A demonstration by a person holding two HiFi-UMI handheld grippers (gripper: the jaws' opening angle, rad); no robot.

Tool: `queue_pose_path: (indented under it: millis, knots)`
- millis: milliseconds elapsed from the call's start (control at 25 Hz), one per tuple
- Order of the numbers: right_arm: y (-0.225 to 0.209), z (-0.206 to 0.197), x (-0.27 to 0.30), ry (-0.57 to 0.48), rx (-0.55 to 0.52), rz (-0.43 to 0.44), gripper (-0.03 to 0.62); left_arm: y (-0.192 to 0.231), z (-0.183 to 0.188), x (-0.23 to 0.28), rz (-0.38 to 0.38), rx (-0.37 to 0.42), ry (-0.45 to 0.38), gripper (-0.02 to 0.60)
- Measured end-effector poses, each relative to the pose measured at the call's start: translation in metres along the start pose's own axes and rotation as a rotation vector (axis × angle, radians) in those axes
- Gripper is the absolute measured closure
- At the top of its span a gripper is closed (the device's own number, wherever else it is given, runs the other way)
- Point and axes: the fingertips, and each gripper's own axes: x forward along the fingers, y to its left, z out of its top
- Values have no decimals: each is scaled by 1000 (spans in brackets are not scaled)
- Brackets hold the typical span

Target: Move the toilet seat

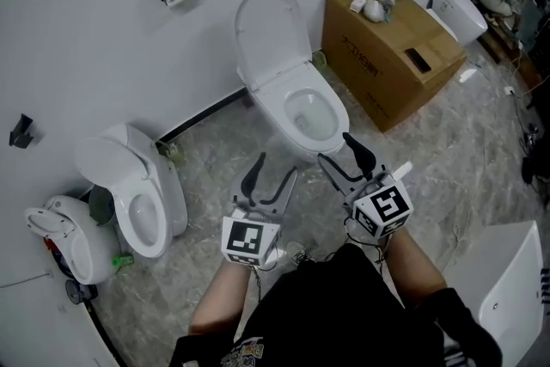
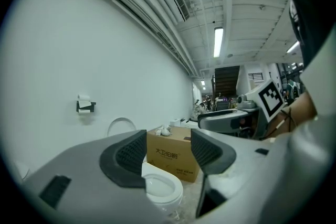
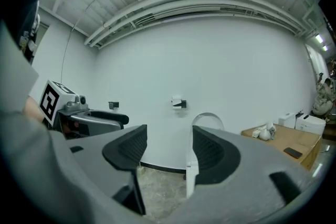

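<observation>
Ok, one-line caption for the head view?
The left gripper and right gripper, both open, face a white toilet with its lid raised, cardboard box beside it.

Both forearms reach forward side by side; left gripper (image 1: 273, 170) and right gripper (image 1: 337, 149) level, jaws apart, empty

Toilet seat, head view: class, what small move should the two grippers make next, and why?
Probably ease both forward toward the toilet seat, which stands upright against the wall. The left gripper and right gripper are open with nothing between their jaws, held low in front of the bowl, so no grip exists yet.
</observation>
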Motion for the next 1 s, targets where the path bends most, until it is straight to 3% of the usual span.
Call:
queue_pose_path:
  millis: [160,480,1000]
  knots:
    - [2,0,6,3,-3,2,286,4,-2,0,-4,11,4,322]
    - [-23,-3,28,-10,24,4,276,15,-5,20,7,1,33,318]
    - [-141,0,121,-26,89,42,279,59,5,148,40,22,62,318]
